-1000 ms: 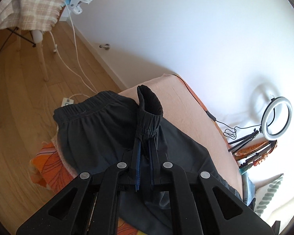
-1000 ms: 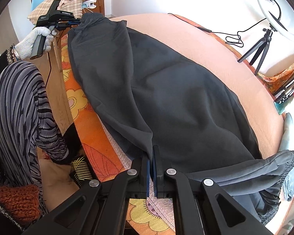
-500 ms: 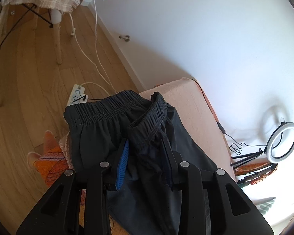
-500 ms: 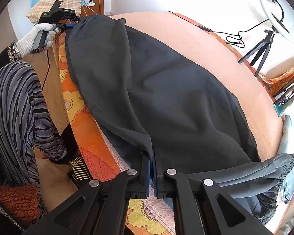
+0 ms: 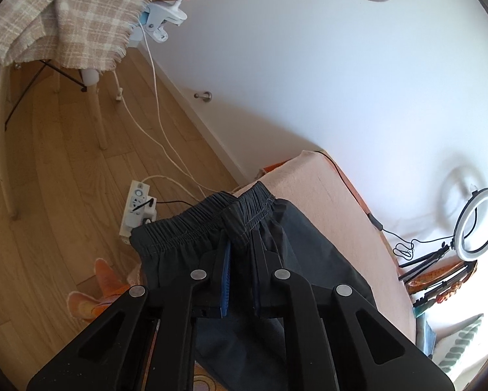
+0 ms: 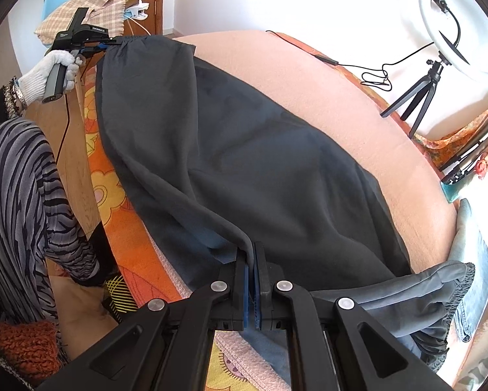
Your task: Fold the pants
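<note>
Dark pants (image 6: 244,150): left claw (image 5: 240,247) just narrowed, gripping waistband; right claw (image 6: 252,260) clamps leg fold.

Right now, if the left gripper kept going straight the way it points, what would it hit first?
The elastic waistband of the dark pants, already between the left gripper fingers. Beyond that, probably the wooden floor, though depth is unclear.

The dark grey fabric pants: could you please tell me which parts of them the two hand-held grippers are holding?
The left hand-held gripper pinches the dark grey fabric pants by their elastic waistband; the right hand-held gripper pinches a fold along their near edge.
</note>
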Motion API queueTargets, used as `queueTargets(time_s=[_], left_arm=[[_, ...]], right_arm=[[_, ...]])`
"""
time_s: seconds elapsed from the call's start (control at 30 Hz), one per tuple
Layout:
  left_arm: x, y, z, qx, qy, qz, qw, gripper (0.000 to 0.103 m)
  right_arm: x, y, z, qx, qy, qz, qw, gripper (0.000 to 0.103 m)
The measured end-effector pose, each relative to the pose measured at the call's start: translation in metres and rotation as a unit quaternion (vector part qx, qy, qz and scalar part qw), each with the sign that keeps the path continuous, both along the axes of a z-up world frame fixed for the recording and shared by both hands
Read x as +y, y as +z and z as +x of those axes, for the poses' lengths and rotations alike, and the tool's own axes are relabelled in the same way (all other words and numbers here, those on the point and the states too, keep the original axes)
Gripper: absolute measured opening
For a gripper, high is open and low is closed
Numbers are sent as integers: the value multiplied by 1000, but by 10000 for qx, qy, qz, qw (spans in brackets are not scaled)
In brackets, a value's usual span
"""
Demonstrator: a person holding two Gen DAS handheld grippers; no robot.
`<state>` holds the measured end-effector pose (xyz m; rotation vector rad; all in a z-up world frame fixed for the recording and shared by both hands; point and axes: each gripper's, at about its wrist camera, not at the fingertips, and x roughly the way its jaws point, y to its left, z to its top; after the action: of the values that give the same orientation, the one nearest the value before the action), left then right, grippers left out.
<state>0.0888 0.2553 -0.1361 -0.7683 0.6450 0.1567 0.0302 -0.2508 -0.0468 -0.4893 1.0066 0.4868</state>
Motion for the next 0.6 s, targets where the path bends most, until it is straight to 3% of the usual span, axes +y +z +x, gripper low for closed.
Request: queueTargets(time_s=[0.2, 0.3, 0.47, 0.6], left_arm=[[17, -3, -18, 69, 75, 2, 9999, 9], [19, -15, -18, 329, -27, 22, 9995, 9], [23, -17, -24, 431, 13, 131, 9990, 9], [23, -8, -25, 579, -48, 331, 9978, 16]], right_arm=[[10, 8, 3, -267, 119, -118, 9995, 0], [6, 2, 5, -140, 62, -115, 9998, 0], [6, -6, -3, -4, 59, -32, 10000, 0], [7, -12, -8, 102, 17, 87, 9999, 1]])
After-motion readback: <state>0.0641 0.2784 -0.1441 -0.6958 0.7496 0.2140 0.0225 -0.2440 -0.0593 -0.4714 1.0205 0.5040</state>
